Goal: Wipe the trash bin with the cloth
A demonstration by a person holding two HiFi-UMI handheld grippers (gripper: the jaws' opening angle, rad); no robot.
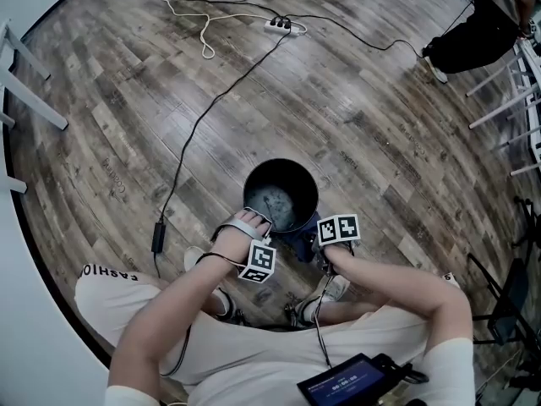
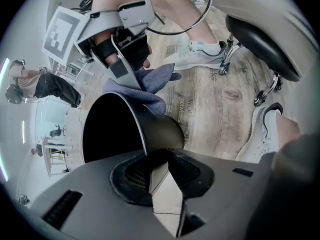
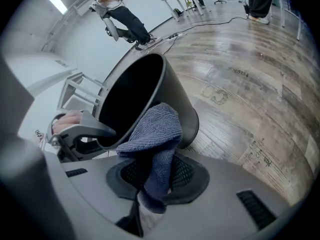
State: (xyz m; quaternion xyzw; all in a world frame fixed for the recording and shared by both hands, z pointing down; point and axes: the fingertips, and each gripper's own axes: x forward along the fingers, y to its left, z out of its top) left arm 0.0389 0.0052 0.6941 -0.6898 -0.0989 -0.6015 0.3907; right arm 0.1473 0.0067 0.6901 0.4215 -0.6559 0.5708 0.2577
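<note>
Trash bin (image 1: 287, 174), black and round, stands on the wood floor (image 1: 380, 125) right in front of a sitting person, close to their white shoes (image 1: 334, 288). Its mouth faces up, and I can see down to the grey bottom.

The left gripper (image 2: 160, 176) is at the near-left side of the bin. Its two jaws are squeezed onto the thin top edge, one jaw inside the bin and one outside, so it has the bin by its rim.

The right gripper (image 3: 155, 184) is at the near-right side. Its jaws are pinched tight on a blue cloth (image 3: 157, 134). The cloth sticks out past the jaws in a soft bunch. It rests against the outside of the bin, up near the rim. The two grippers are close to each other, with part of the rim between them.

Farther off on the floor, a long black cable (image 1: 203, 117) runs to a white power strip (image 1: 277, 25).
</note>
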